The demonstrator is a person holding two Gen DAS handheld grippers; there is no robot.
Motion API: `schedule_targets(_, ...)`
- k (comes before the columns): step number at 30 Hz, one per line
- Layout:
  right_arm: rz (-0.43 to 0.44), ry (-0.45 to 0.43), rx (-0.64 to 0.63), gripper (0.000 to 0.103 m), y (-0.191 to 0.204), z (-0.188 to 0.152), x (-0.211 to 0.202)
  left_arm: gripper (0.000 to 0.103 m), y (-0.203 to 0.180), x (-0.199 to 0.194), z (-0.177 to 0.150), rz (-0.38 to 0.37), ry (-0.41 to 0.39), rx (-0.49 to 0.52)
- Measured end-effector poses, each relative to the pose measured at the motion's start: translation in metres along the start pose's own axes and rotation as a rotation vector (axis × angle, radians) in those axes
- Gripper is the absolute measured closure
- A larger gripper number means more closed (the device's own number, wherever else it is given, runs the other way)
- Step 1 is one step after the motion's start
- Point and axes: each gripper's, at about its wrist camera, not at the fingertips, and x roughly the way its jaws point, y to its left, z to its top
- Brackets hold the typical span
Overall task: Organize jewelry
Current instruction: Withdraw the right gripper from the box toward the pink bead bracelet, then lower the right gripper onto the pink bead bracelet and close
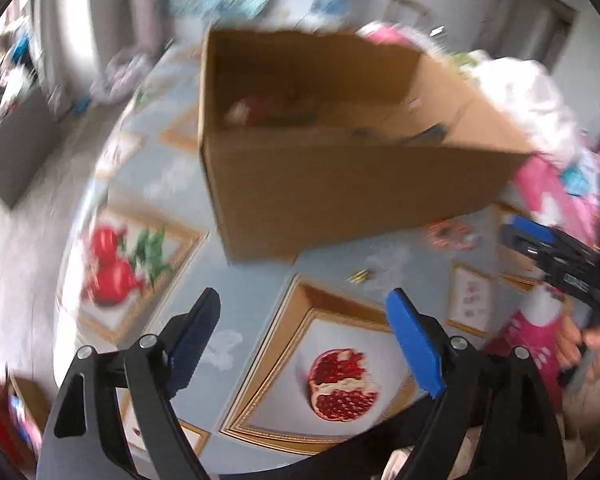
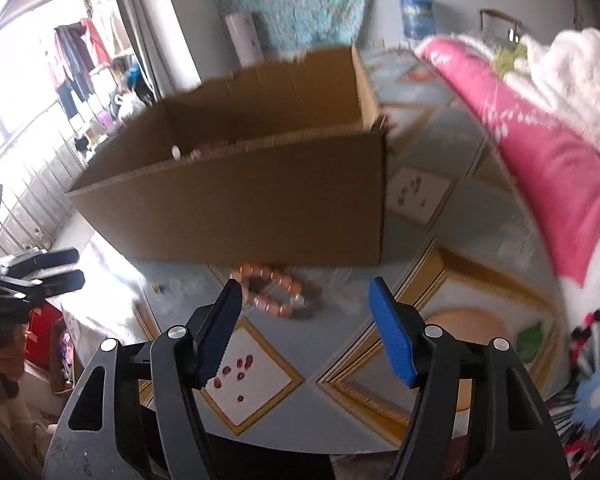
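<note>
Here, an open cardboard box (image 1: 340, 184) stands on a tabletop (image 1: 260, 280) covered by a pale blue cloth printed with gold-framed pictures of pomegranates. Inside the box some reddish things lie on the bottom, too blurred to name.

The left hand-held gripper (image 1: 304, 308) hangs over the cloth in front of the box with its 2 blue-padded fingers (image 1: 416, 352) spread wide and nothing between them. Below the gap is a printed half pomegranate (image 1: 343, 385). A small gold-coloured object (image 1: 360, 277) lies on the cloth just ahead of this gripper, near the box's front corner; it is too small to identify.

The right hand-held gripper (image 2: 306, 292) is likewise released, jaws apart and empty. Just beyond its fingertips, a beaded bracelet (image 2: 278, 290) of orange and pinkish beads lies coiled on the cloth, right beside the foot of the box's near wall. It is not between the pads, and they do not touch it. In the left wrist view the same bracelet (image 1: 450, 234) shows as an orange blur to the right of the box, close to the right gripper's tip.

A pink floral blanket (image 2: 548, 168) with a white fleecy one on top is heaped along the right edge of the tabletop. A person's hand (image 1: 592, 344) grips the right tool's handle.
</note>
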Motion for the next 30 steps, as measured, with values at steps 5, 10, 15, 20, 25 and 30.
schedule_targets(5,-0.035,0.059,0.001,0.040,0.001,-0.007,0.014,0.020,0.001,0.030,-0.002,0.088,0.052,-0.072)
schedule_targets(10,-0.055,0.093,0.007,0.039,-0.002,-0.011,0.022,0.018,-0.012,0.039,-0.005,0.138,0.060,-0.032)
schedule_targets(15,-0.066,0.089,0.003,0.034,-0.003,-0.012,0.024,0.008,-0.023,0.042,-0.008,0.152,0.058,-0.011)
schedule_targets(20,-0.074,0.091,-0.013,0.032,-0.001,-0.012,0.027,0.006,-0.027,0.042,-0.008,0.156,0.056,-0.018)
schedule_targets(25,-0.081,0.094,-0.028,0.031,0.005,-0.012,0.030,0.005,-0.024,0.044,-0.011,0.156,0.052,-0.019)
schedule_targets(30,-0.078,0.095,-0.025,0.031,0.009,-0.013,0.034,0.005,-0.023,0.043,-0.010,0.155,0.048,-0.019)
